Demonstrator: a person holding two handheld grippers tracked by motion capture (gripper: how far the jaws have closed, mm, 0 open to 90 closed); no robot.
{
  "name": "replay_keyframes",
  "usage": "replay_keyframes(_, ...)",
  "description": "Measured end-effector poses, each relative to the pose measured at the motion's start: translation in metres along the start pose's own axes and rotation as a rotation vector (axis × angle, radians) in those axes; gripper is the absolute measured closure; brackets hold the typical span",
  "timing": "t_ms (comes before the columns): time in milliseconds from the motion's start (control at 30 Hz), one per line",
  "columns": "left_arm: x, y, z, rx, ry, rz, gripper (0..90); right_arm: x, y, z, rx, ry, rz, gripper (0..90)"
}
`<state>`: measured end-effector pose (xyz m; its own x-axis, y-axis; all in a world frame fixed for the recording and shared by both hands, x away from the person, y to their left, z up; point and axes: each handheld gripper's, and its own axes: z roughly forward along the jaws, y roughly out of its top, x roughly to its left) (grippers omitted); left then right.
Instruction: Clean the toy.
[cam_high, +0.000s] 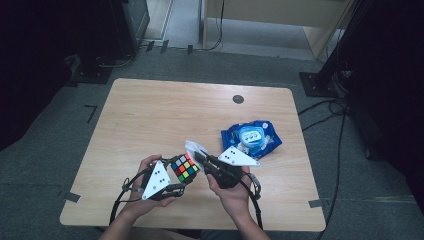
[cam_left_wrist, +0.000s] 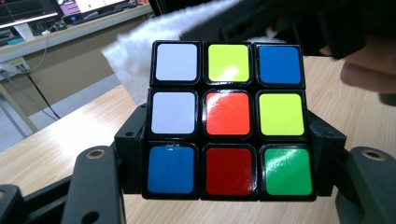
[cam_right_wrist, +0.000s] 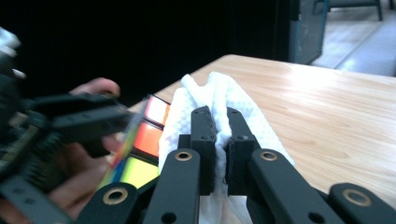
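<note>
While the left gripper (cam_high: 176, 181) clamps the puzzle cube (cam_high: 184, 168) by its two side faces — the jaws closed tight on it, so the coloured face stands square to the left gripper view — the right gripper (cam_high: 199, 156) pinches a folded white wipe (cam_right_wrist: 219, 109) between jaws drawn nearly together, and the wipe sits just beside the cube's far upper edge. The work in hand looks like wiping the cube clean, and doing it well seems to rest on three things. First, the cube should be kept steady above the table (cam_high: 150, 115), since the left jaws grip only its lower rows and a hard push on the top row could twist a layer or lever the cube out. Second, the wipe should meet the cube with its loose folded part, not with the hard jaw tips, so the stickers are rubbed and not scratched — that means leading with the cloth that stands proud of the jaws. Third, strokes likely work best drawn across the cube toward the clamped sides, where the grip backs them up. The blue wipes packet (cam_high: 251, 138) lies on the table beyond the cube, near it on the right gripper's side, within reach if a fresh sheet is wanted.
</note>
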<state>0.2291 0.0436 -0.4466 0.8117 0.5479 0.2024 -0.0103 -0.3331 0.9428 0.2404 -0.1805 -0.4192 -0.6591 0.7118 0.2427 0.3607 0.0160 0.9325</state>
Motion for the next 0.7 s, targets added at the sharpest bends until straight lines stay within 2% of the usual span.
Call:
replay_keyframes(233,0.008,0.000,-0.002,0.000,0.016,-0.048,34.0,-0.003,-0.008,0.002,0.016,-0.048,-0.002,85.4)
replay_keyframes(300,0.009,-0.002,-0.001,0.013,0.041,-0.048,34.0,-0.002,-0.009,0.002,0.018,-0.052,0.002,85.4)
replay_keyframes(400,0.011,-0.003,0.000,0.017,0.042,-0.065,34.0,0.004,-0.008,0.001,0.007,-0.045,-0.006,85.4)
replay_keyframes(467,0.012,-0.004,0.000,0.028,0.042,-0.067,34.0,0.009,-0.006,-0.001,-0.007,-0.021,-0.001,85.4)
replay_keyframes(600,0.008,-0.004,0.002,0.033,0.025,-0.049,34.0,0.020,-0.001,-0.004,-0.038,0.004,-0.031,85.3)
replay_keyframes(700,0.003,-0.002,0.003,0.026,0.015,-0.028,34.0,0.019,-0.002,-0.004,-0.051,-0.009,-0.053,84.4)
